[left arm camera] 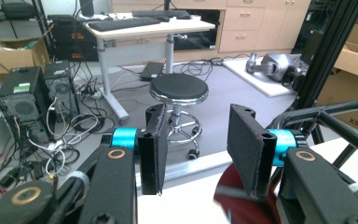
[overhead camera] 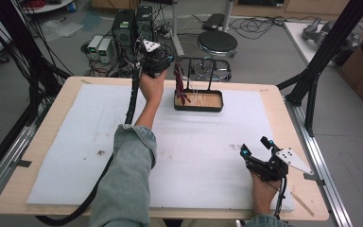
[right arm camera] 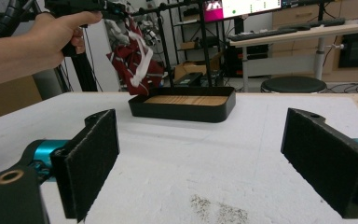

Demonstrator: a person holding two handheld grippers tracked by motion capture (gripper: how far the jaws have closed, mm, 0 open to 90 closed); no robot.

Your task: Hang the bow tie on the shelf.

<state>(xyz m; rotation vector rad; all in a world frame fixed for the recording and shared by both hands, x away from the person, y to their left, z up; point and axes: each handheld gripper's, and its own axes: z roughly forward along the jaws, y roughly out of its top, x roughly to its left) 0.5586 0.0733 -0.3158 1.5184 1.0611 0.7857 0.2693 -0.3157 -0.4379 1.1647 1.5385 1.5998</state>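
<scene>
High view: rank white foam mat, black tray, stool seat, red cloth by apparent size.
1. white foam mat, by far the largest.
2. black tray.
3. stool seat, close to the tray in width; it sits farther from the camera, so this ranking is unsure.
4. red cloth, the smallest, hanging from the rack.

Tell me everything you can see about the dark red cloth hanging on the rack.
The dark red cloth looks like soft fabric, dark red with white stripes and a white strip across it. It hangs bunched and crumpled from the black rack's top bar, at the left end of the tray, its lower end just over the tray's rim. The left gripper sits right beside its top; contact is unclear.
</scene>
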